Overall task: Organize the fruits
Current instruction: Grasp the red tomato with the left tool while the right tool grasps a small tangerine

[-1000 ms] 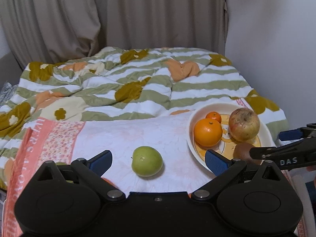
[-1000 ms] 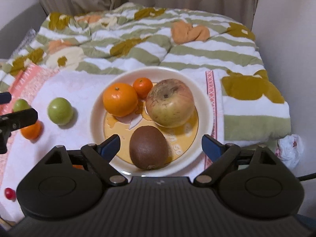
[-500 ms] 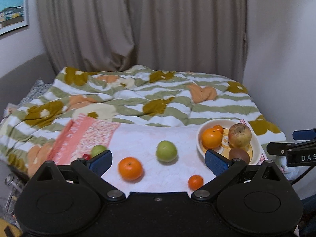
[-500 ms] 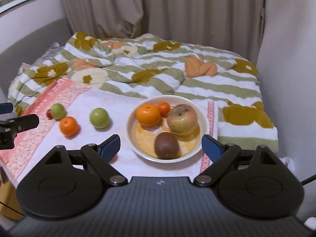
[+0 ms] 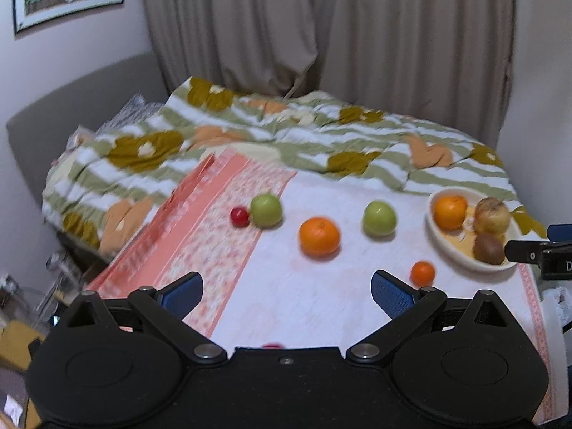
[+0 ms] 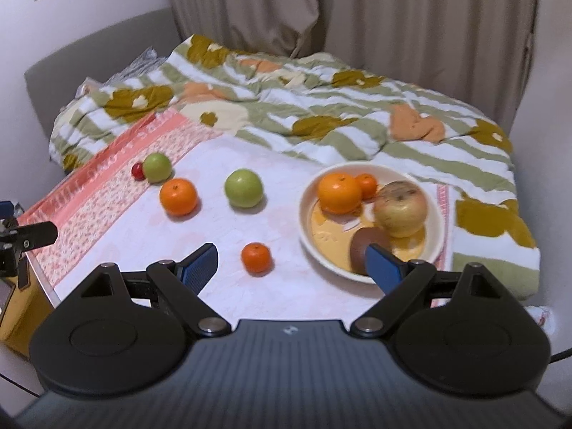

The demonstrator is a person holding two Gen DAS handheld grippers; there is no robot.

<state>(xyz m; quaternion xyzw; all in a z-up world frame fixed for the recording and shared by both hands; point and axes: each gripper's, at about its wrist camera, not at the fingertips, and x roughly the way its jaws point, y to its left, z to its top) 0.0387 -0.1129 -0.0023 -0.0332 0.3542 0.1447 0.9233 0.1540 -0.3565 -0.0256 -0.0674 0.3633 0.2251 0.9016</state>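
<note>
A cream bowl (image 6: 438, 211) at the right of the cloth holds an orange (image 6: 339, 193), a small mandarin (image 6: 366, 186), a yellow-red apple (image 6: 400, 209) and a kiwi (image 6: 359, 246). Loose on the cloth lie two green apples (image 6: 243, 188) (image 6: 156, 167), an orange (image 6: 178, 196), a small mandarin (image 6: 255, 257) and a small red fruit (image 6: 137, 171). My left gripper (image 5: 286, 295) is open and empty, held back above the cloth's near edge. My right gripper (image 6: 291, 262) is open and empty, above the mandarin and the bowl's near rim.
The pink and white cloth (image 5: 221, 236) covers a low table against a bed with a striped floral quilt (image 5: 321, 143). Curtains (image 5: 321, 35) hang behind. A wall stands at the right. A yellow box (image 6: 21, 307) sits by the table's left corner.
Both grippers have pulled back and up from the fruit, so the whole cloth and more loose fruit show. Both jaws stay open and empty.
</note>
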